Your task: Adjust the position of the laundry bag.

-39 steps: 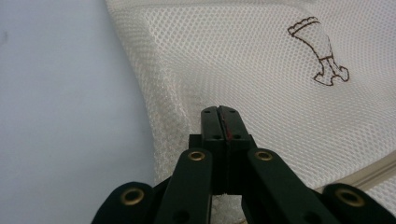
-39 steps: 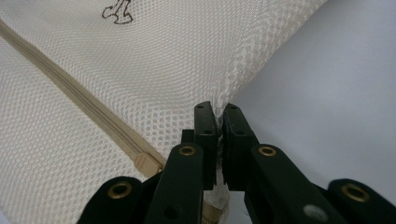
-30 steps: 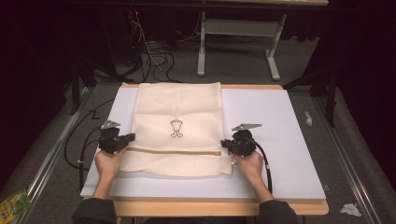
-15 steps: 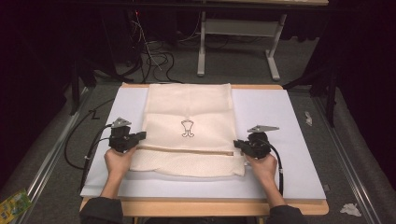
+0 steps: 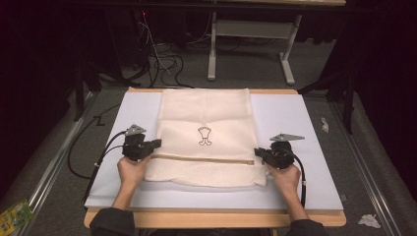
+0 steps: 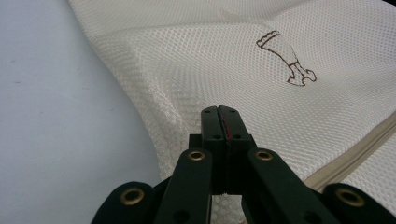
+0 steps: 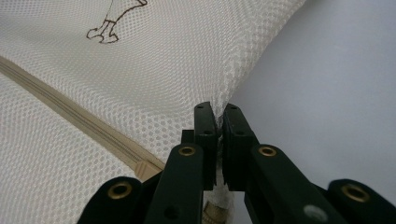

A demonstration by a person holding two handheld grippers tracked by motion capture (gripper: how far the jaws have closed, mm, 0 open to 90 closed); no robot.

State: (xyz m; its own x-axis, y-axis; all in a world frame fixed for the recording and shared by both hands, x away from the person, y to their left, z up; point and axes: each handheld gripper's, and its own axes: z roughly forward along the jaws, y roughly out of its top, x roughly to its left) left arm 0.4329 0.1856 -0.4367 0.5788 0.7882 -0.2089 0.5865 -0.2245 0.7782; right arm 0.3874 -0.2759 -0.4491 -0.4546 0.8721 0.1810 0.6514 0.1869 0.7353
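Cream mesh bag [image 5: 206, 132] lies flat on the white table [image 5: 295, 118], long axis running away from the person, near edge folded over at the zipper [image 5: 201, 159]. The 2 tongs sit at opposite side edges of the bag, level with the zipper. Left tongs [image 5: 156, 143] pressed together, pinching the bag's left edge; mesh [image 6: 233, 70] spreads beyond the tips. Right tongs [image 5: 257, 152] pinching the right edge seam [image 7: 223, 100], fabric caught between the jaws. Small emblem [image 5: 204, 136] lies between both tongs, slightly farther back.
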